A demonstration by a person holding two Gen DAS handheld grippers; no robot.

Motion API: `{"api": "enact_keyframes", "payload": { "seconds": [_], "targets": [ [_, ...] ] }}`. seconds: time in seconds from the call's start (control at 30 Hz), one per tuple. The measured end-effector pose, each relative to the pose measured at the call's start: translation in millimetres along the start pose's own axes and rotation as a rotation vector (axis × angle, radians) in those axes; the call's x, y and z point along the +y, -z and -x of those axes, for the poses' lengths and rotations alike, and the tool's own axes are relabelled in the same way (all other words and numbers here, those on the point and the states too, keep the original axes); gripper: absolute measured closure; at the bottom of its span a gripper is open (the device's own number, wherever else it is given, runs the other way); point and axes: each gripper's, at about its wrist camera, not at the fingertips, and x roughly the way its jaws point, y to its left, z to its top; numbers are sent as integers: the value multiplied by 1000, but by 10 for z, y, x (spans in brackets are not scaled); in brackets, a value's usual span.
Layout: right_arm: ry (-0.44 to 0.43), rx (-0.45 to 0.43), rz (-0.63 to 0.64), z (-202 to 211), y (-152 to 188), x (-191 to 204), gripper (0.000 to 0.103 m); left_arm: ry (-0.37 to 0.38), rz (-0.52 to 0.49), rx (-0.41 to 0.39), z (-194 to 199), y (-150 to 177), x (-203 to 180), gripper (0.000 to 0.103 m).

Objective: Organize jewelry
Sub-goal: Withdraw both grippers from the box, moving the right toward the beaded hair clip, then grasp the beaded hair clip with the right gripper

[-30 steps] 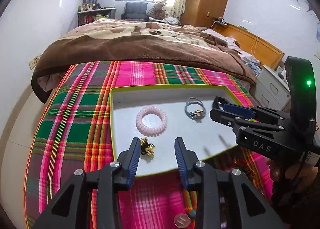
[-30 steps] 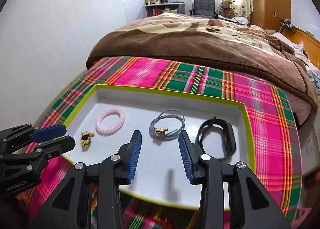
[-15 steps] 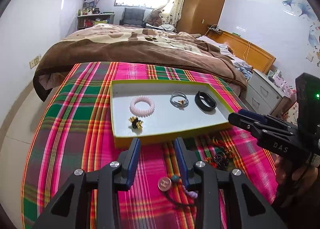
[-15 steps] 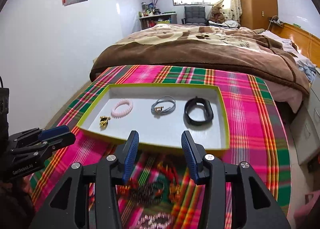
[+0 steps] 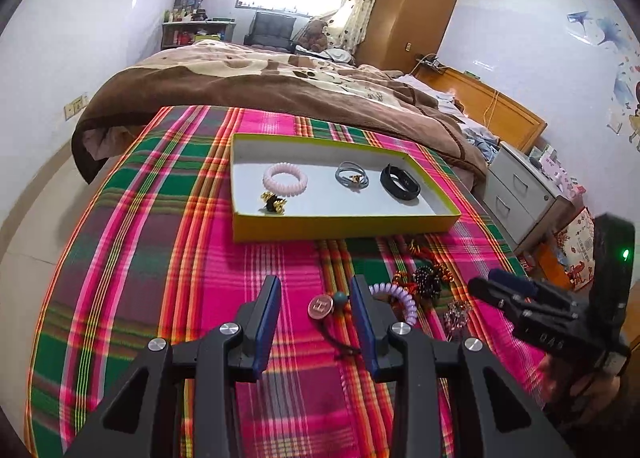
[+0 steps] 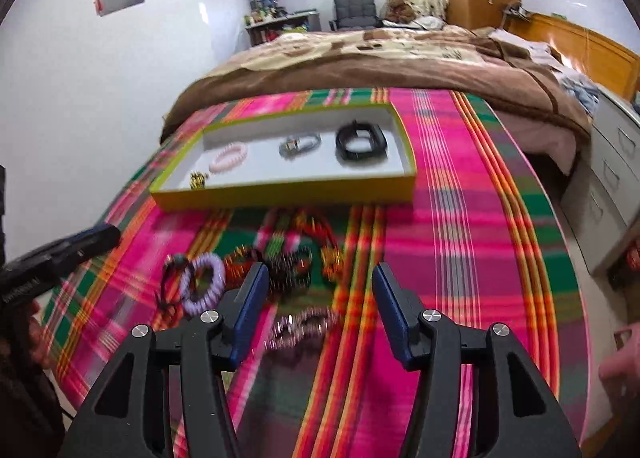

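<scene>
A yellow-rimmed white tray [image 5: 344,227] [image 6: 280,194] sits on the plaid cloth. It holds a pink coil bracelet [image 5: 285,179] [image 6: 229,156], a gold and black piece [image 5: 273,203], a grey bracelet [image 5: 351,178] [image 6: 300,144] and a black band [image 5: 400,186] [image 6: 362,144]. Loose jewelry lies in front of the tray: a round pendant on a cord [image 5: 321,306], a purple coil [image 5: 394,296] [image 6: 203,282], dark beads [image 5: 427,279] [image 6: 290,266] and a sparkly bracelet [image 6: 302,324]. My left gripper [image 5: 316,294] is open and empty over the pendant. My right gripper [image 6: 318,286] is open and empty over the loose pile.
The plaid cloth [image 5: 160,258] covers the foot of a bed with a brown blanket [image 5: 260,86]. A grey drawer cabinet [image 5: 520,194] [image 6: 612,186] stands to the right of the bed. A white wall is on the left.
Both grippers have drawn back from the tray toward the near end of the cloth. The loose jewelry pile now lies under them. Both stayed open and empty.
</scene>
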Motion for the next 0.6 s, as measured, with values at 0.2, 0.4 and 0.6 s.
{"api": "enact_keyframes", "payload": {
  "seconds": [0.2, 0.4, 0.6],
  "targets": [
    [68, 32, 4, -99, 159, 143, 48, 0, 1, 22, 12, 142, 7, 68],
    [149, 89, 40, -231, 247, 255, 48, 7, 13, 34, 30, 213, 40, 68],
    [199, 75, 66, -103, 344, 131, 48, 13, 14, 38, 37, 239, 43, 68]
  ]
}}
